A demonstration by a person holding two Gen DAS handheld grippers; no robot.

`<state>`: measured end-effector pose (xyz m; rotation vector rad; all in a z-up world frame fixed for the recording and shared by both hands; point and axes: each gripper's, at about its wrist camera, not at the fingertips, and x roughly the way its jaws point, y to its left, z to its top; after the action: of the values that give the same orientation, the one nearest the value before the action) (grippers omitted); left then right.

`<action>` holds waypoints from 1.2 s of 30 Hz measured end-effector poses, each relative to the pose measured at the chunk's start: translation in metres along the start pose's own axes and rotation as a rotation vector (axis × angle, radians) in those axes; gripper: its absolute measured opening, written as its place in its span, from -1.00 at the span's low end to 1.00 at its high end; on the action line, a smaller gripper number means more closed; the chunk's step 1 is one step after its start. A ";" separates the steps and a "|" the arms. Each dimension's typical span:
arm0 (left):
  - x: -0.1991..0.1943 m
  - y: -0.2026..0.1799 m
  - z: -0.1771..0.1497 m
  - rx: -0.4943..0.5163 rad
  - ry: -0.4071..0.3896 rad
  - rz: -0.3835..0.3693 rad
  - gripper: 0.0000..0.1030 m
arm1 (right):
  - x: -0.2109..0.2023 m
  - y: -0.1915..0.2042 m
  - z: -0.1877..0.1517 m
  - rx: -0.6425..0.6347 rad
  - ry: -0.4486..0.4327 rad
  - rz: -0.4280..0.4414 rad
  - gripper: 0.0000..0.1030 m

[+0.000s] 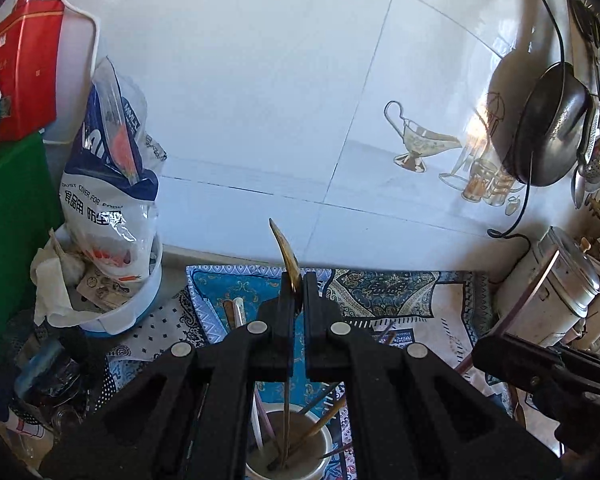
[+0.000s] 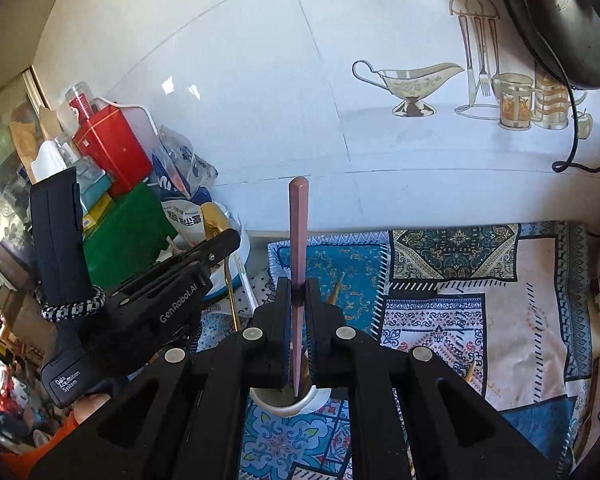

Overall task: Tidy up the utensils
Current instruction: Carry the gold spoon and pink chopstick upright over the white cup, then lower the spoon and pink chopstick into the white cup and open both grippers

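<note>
Pink chopstick (image 2: 299, 264) upright, clamped in right hand-held gripper (image 2: 299, 294), tip over cup (image 2: 300, 402).

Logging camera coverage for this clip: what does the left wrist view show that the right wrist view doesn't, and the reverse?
Left only: the gold utensil clamped in the left gripper, chopsticks in the white cup, a metal canister.
Right only: the pink chopstick held by the right gripper, above the cup.
Both: cup, patterned cloth, hanging pan, red box.
</note>
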<state>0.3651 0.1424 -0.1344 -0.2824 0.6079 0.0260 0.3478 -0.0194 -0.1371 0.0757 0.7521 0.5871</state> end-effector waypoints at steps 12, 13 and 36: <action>0.033 0.021 -0.043 0.035 0.099 -0.017 -0.97 | 0.044 0.002 -0.020 0.027 0.112 -0.023 -0.88; 0.034 0.023 -0.047 0.034 0.116 -0.020 -0.97 | 0.048 0.002 -0.022 0.026 0.122 -0.025 -0.88; -0.010 0.020 -0.062 0.046 0.287 -0.018 -0.95 | 0.058 0.000 -0.031 -0.025 0.244 -0.044 -0.58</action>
<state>0.3200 0.1454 -0.1828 -0.2483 0.8896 -0.0465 0.3605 0.0065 -0.1961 -0.0368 0.9799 0.5692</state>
